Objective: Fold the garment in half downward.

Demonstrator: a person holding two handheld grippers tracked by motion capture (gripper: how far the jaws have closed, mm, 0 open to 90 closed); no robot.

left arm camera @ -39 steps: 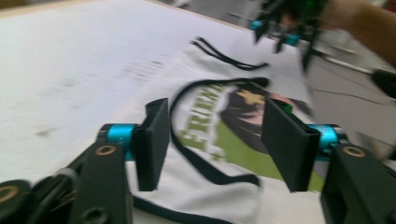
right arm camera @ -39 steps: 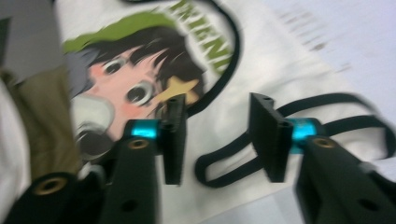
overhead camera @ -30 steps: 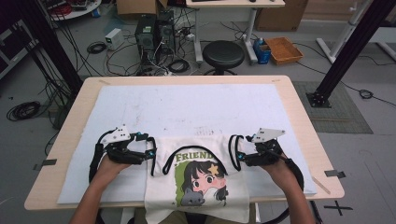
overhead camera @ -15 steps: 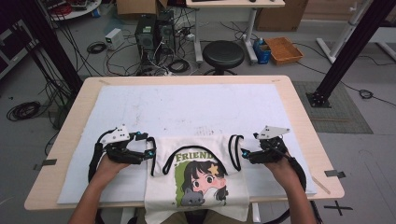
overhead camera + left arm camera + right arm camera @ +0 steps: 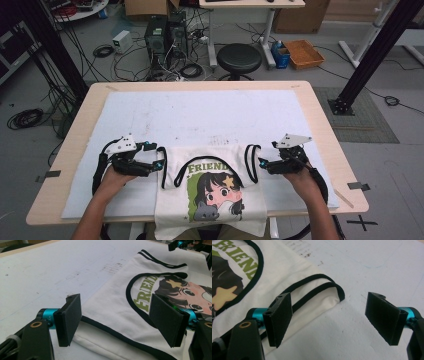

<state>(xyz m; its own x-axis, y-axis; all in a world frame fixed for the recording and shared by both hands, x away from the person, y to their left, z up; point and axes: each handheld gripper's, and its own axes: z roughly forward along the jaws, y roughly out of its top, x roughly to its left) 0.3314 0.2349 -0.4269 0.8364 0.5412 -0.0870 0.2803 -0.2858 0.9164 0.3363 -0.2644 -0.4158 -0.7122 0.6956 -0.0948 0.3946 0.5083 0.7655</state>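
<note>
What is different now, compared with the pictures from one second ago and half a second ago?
Very little changed. The right gripper has just been opening its jaws a little wider; they stand apart at the shoulder strap of the white tank top, with no cloth clamped. The left gripper kept its place with jaws open at the other strap. The tank top lies flat as before, on the white mat.

Both claws: black flat pads (image 5: 70, 320), teal collars, brass screw, grey three-cornered top plate (image 5: 121, 145), black cables; forearms bare.
</note>
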